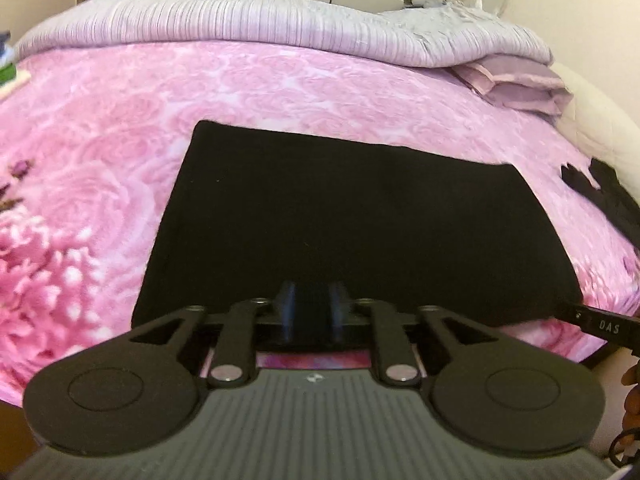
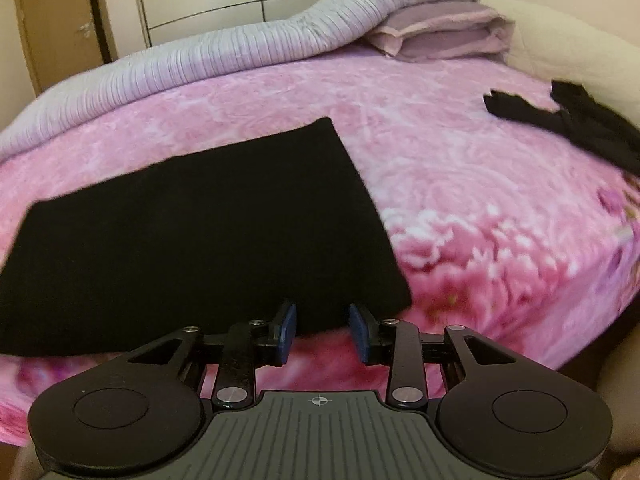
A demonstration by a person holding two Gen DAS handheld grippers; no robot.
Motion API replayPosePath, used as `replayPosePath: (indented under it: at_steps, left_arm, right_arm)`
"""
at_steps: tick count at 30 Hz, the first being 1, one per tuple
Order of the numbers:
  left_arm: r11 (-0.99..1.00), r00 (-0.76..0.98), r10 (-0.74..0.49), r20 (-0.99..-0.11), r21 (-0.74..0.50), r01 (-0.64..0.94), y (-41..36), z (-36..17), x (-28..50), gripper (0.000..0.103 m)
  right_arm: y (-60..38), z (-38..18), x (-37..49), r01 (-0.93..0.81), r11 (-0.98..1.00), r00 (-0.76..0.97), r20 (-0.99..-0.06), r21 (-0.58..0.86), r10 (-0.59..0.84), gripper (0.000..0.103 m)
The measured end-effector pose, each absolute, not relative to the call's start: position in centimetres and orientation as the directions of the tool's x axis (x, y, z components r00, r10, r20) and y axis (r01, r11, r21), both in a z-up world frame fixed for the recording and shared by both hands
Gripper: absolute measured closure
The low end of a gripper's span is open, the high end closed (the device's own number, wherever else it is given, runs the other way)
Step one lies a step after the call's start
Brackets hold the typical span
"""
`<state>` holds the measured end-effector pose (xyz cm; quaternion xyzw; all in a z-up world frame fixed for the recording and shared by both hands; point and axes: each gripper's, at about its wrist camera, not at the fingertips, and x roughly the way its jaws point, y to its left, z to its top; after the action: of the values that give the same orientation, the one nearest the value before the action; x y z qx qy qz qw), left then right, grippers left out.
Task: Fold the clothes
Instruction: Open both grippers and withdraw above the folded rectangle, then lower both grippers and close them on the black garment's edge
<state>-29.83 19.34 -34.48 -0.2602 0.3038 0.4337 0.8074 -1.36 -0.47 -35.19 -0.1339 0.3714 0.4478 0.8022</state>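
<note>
The bed (image 1: 280, 88) fills both views, spread with a pink rose-patterned blanket (image 2: 440, 184). Taking the folded black garment (image 1: 352, 224) as the landmark: it lies flat on the blanket as a neat dark rectangle, near the bed's near edge.

Beyond the garment, along the far side of the bed, a ribbed lilac duvet (image 1: 248, 20) is bunched in a long roll. At the roll's right end, far from the garment, sits a stack of folded mauve linen (image 2: 444, 36). To the right of the garment and well apart from it, close to the bed's right edge, lies a loose, crumpled heap of black clothing (image 2: 576, 124).

The left gripper (image 1: 313, 312) hovers at the garment's near edge, its blue fingers (image 1: 287, 308) narrowly parted; dark cloth shows in the gap, but I cannot tell whether the pads press on it. The right gripper (image 2: 322, 330) sits at the garment's near right corner, its blue fingers (image 2: 289, 330) clearly apart, nothing clamped, with the hem and pink blanket visible between them.
</note>
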Motion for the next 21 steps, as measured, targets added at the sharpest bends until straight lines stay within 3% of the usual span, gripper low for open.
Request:
replayPosePath:
  at_steps: [3,5,9,21]
  left_arm:
    - [0.487,0.406,0.544,-0.734,-0.118,-0.865,17.4,-33.8,-29.7,0.082]
    - [0.479,0.387,0.549,-0.741,-0.101,-0.872,16.2,-33.6,-30.1,0.074]
    - [0.468,0.357,0.563,-0.745,-0.069,-0.881,14.2,-33.2,-30.8,0.072]
    - [0.466,0.345,0.619,-0.705,-0.023,-0.884,9.6,-30.5,-32.8,0.069]
  right_arm:
    - [-1.2,-35.1,-2.6,-0.813,0.572,0.318,-0.74,0.107,0.592,0.055]
    - [-1.5,-35.2,-3.3,-0.809,0.584,0.345,-0.748,0.07,0.567,0.052]
    - [-2.8,-34.7,-3.7,-0.785,0.614,0.363,-0.748,0.076,0.556,0.044]
    - [-5.8,-30.6,-7.0,-0.81,0.578,0.372,-0.676,0.098,0.636,0.037]
